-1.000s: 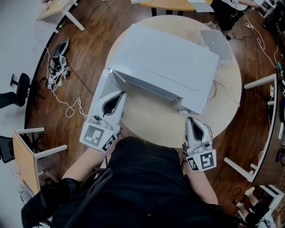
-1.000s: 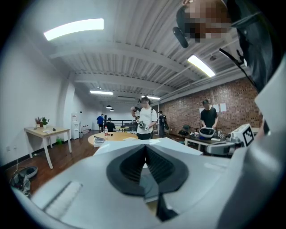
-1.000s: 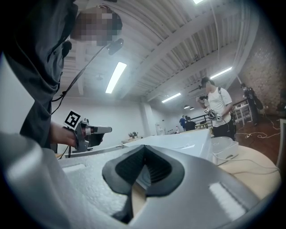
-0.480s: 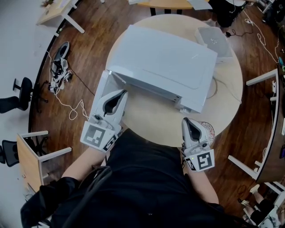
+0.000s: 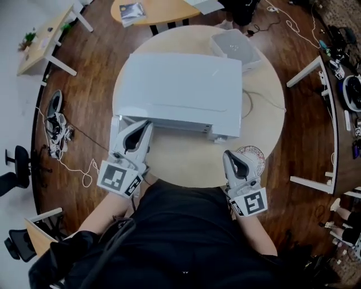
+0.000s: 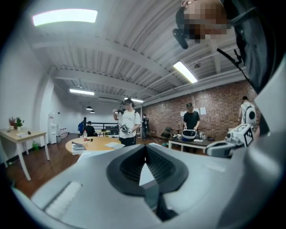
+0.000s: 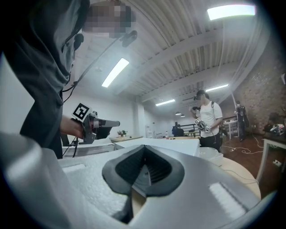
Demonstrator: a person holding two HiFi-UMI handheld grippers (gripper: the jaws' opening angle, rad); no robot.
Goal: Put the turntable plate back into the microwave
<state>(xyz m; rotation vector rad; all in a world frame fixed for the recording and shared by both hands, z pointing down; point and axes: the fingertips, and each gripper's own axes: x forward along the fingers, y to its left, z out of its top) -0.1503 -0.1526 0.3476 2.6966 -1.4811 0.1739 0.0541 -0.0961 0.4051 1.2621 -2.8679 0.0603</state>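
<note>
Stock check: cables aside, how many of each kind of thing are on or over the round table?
Microwave: 1
Plate: 1
Bin: 1
Grippers: 2, left gripper and right gripper
Total: 5

The microwave [image 5: 183, 93] sits in the middle of the round table [image 5: 186, 163] in front of you. Behind it, at the table's far right, lies a lidded box [image 5: 234, 48]. The turntable plate [image 5: 256, 157] lies at the table's near right edge, near the microwave's near right corner. Your right gripper [image 5: 228, 155] is just left of that plate and partly covers it. Your left gripper [image 5: 145, 127] is at the microwave's near left corner. Shoes [image 5: 55, 107] lie on the floor left of the table. Beyond the table stands a second table [image 5: 163, 10] with a booklet [image 5: 132, 11] on it.
</note>
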